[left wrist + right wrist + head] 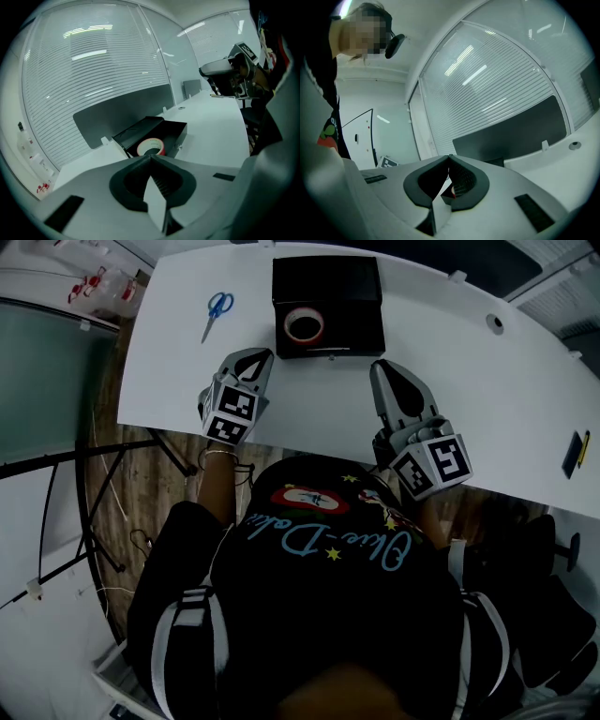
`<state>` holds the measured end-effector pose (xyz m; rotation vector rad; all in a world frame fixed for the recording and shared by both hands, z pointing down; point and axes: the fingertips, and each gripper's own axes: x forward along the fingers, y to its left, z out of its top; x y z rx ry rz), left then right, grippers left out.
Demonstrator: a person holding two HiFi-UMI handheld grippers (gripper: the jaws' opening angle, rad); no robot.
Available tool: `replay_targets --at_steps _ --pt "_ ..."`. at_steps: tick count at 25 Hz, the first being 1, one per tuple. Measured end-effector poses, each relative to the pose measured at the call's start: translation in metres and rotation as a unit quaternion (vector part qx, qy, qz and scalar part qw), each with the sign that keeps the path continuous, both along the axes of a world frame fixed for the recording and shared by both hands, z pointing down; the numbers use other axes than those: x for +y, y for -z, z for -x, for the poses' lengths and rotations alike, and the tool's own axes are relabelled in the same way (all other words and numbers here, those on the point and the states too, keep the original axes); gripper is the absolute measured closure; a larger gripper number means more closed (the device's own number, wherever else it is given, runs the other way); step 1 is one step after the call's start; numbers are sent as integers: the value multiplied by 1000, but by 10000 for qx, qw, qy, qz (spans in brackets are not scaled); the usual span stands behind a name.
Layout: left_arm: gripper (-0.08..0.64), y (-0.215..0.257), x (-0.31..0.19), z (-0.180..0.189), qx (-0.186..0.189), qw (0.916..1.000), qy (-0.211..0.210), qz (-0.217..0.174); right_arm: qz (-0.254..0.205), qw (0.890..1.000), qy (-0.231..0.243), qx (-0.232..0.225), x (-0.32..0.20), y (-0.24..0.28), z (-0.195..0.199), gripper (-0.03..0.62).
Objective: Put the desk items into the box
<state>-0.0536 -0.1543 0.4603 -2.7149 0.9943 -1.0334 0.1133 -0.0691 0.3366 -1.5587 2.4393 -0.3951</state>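
Observation:
The black box (328,292) stands open at the far middle of the white desk (487,399), with a red roll of tape (304,325) inside it. Blue scissors (217,311) lie on the desk left of the box. My left gripper (262,355) hovers near the box's front left corner, shut with its tips together and nothing between them. My right gripper (379,366) is shut and empty off the front right corner. In the left gripper view the shut gripper (150,157) points at the box (176,131) and the tape (151,146). The right gripper view shows its gripper (449,157) shut.
A small black item with a yellow stripe (574,454) lies at the desk's right edge, and a round cable hole (494,322) sits far right of the box. A frosted glass wall with blinds (93,70) and a dark screen (117,115) rise behind the desk.

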Motion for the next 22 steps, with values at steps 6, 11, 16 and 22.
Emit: replay_targets --at_steps 6,11,16,22 --pt "537 11 5 27 129 9986 498 -100 -20 9994 346 -56 -5 -1 16 589" --pt "537 18 10 47 272 9957 871 -133 3 9983 583 -99 -8 -5 26 588" --pt "537 21 3 61 507 9929 1056 -212 28 9981 612 101 -12 -4 30 588" --pt "534 12 -22 71 737 9926 964 -101 128 9987 382 309 -27 -3 42 589"
